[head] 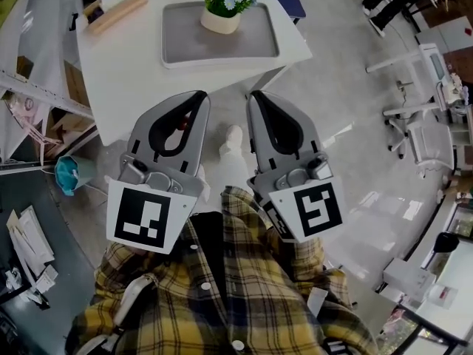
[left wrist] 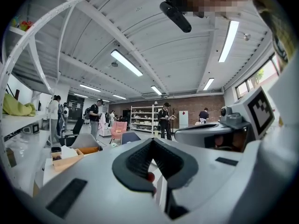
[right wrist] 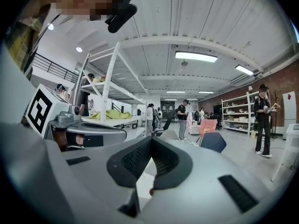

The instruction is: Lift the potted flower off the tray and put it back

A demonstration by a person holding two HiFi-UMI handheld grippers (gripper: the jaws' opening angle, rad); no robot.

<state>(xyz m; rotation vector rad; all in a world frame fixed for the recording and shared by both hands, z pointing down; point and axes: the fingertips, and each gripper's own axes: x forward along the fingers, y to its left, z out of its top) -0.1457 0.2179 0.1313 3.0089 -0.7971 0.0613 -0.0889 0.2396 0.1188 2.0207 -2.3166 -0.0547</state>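
The head camera looks steeply down over the left gripper (head: 198, 96), right gripper (head: 256, 96) and tabletop (head: 126, 72). Each gripper camera faces level into the room, catching its neighbour.

Right hand-held gripper (right wrist: 150, 141) has its jaws pressed together, tip to tip. Past it there's a pink chair (right wrist: 208, 125), white shelving (right wrist: 108, 90), and people (right wrist: 182, 118) standing around.

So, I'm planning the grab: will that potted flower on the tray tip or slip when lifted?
Probably steady: the potted flower has a squat, wide pot under a low bunch. Its smooth-looking rounded wall might slip in a loose grip.
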